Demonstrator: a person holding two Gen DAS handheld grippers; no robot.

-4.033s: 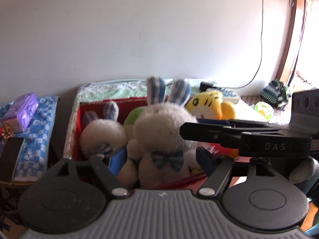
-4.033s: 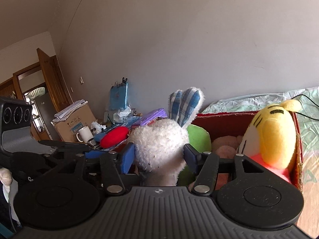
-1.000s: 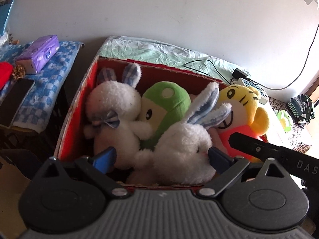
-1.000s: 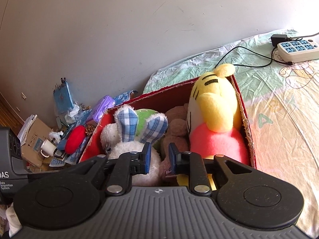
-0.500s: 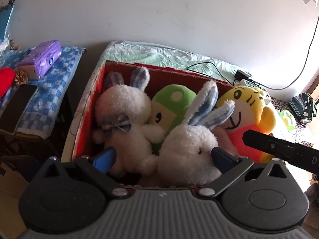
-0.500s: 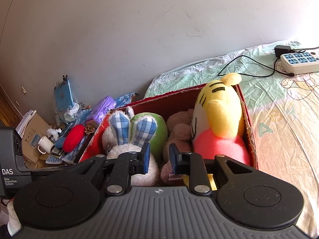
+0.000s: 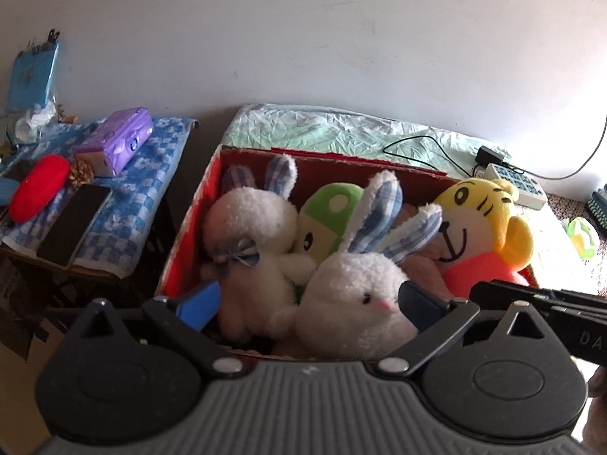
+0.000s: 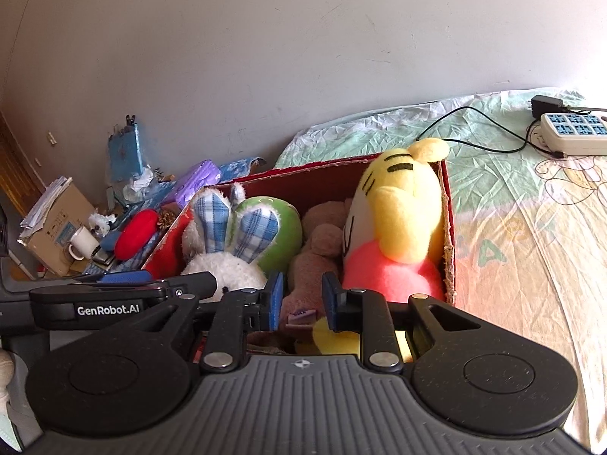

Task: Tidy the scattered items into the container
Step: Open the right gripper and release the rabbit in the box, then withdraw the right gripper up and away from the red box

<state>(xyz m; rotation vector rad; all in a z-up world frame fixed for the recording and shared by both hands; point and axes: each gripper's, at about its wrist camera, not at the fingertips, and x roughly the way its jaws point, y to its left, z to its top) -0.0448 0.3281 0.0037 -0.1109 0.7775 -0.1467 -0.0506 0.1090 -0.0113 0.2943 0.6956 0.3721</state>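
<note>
Jaws: left gripper (image 8: 125, 276) labelled "GenRobot.AI" (white lettering).

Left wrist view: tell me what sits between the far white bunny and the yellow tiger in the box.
In the left wrist view, a green plush sits between the far bunny and the tiger; the near bunny's ears rise there too.

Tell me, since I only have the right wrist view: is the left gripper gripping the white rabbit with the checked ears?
Observer: No. The left gripper stands wide open, with the near rabbit between its fingers and the left pad clear of it.
Operator: Is that the only rabbit in the box?
Observer: No. A second white rabbit, with a checked bow, sits by the left wall of the red box.
Operator: Anything lying beside the box?
Observer: A black phone lies on the blue checked cloth.
</note>
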